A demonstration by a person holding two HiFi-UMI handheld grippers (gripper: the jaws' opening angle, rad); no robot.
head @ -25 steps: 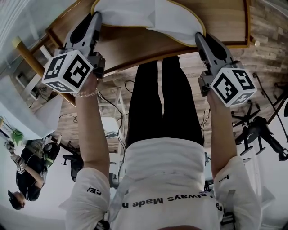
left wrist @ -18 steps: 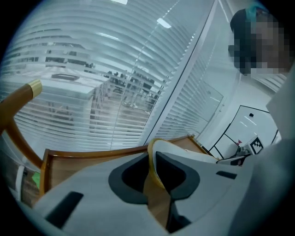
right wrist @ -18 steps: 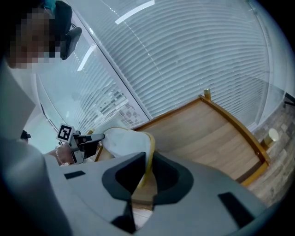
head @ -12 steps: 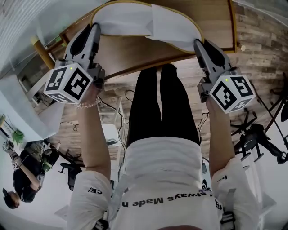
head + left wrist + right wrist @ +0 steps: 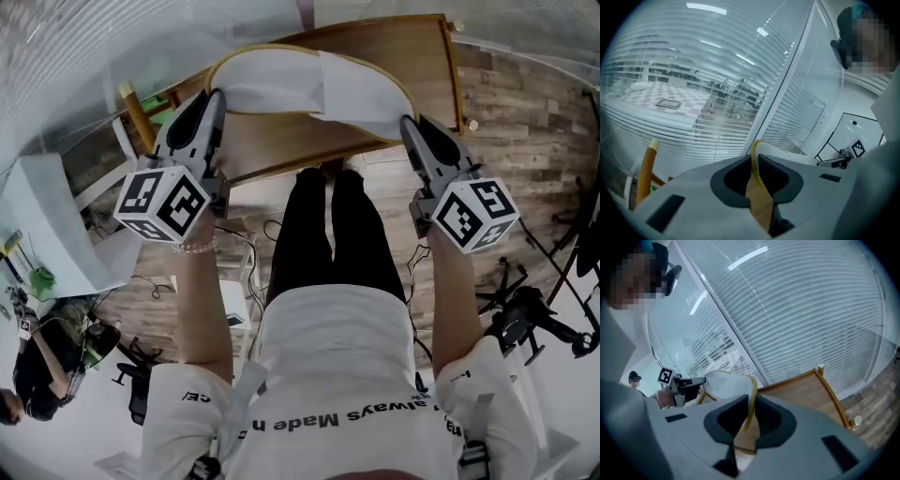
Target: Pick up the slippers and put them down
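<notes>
The left tongs (image 5: 213, 96) and right tongs (image 5: 410, 123) each pinched one end of the white, yellow-rimmed slippers (image 5: 281, 89), whose long axis ran crosswise between them over the wooden counter (image 5: 417, 56).

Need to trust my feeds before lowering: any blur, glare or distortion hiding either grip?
Head view: evenly lit, sharp, edges bowed by the wide lens; slipper clear. Left gripper view: strong fisheye with dark corners, ceiling-light reflections on the glass, left gripper shut on the slipper's yellow rim, crisp. Right gripper view: same fisheye, right gripper grip sharp.
</notes>
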